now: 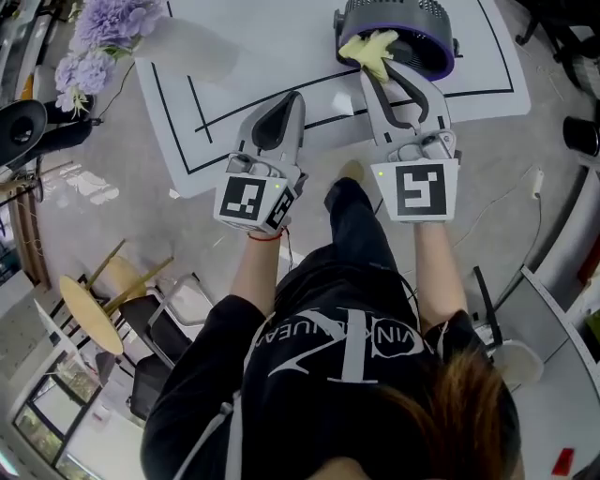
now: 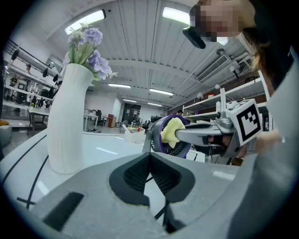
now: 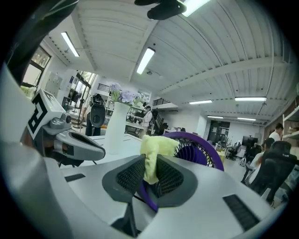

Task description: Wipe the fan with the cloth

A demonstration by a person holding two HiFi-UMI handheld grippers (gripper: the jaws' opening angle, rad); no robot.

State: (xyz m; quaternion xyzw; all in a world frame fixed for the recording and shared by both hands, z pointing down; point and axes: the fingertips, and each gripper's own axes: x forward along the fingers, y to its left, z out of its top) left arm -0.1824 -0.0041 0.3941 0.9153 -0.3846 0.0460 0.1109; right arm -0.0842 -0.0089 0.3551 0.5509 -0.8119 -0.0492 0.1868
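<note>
Pinching the yellow cloth (image 1: 368, 49) between closed jaws, the right gripper (image 1: 371, 73) holds it against the near-left rim of the purple fan (image 1: 441, 64). The fan sits at the far right of the white counter (image 1: 262, 47). The cloth bunches up above the gripper pads. The left gripper (image 1: 292, 99) hangs just left of the right one, low over the counter's near part, jaws fully together with nothing between them. A white vase (image 2: 67, 121) of purple flowers (image 1: 103, 23) stands far left, well apart from the fan.
</note>
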